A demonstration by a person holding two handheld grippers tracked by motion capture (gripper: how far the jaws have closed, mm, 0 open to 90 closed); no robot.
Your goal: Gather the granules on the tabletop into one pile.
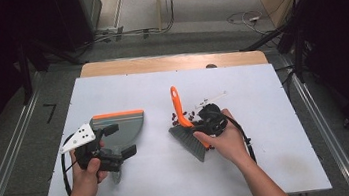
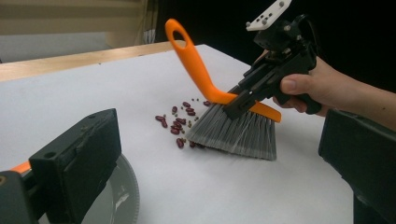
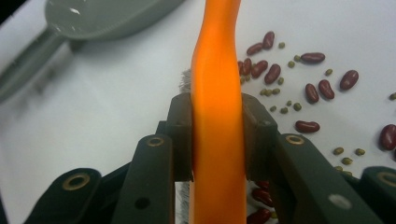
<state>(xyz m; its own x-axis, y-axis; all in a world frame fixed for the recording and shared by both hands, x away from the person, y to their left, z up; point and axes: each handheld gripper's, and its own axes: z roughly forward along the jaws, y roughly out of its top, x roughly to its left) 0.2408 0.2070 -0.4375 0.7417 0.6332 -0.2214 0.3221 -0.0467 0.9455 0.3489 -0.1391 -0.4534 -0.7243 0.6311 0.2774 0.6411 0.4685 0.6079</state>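
A grey dustpan (image 1: 124, 126) with an orange front lip lies on the left of the white table (image 1: 126, 91). My left gripper (image 1: 119, 141) hovers over its rear part, open, jaws wide apart with nothing between them. The pan's grey curve (image 2: 125, 196) shows by the left jaw. My right gripper (image 1: 205, 127) is shut on the orange handle of a hand brush (image 1: 180, 108). The grey bristles (image 2: 236, 133) rest on the table beside a scatter of red and green beans (image 2: 177, 123). In the right gripper view the handle (image 3: 217, 93) is pinched between the jaws, with beans (image 3: 310, 88) on its right.
A small white strip (image 1: 214, 96) lies just beyond the right hand. The table's wooden back edge (image 1: 158, 62) has a dark spot (image 1: 211, 65). Cables run across the floor behind. Bare white surface lies toward the front and the far right.
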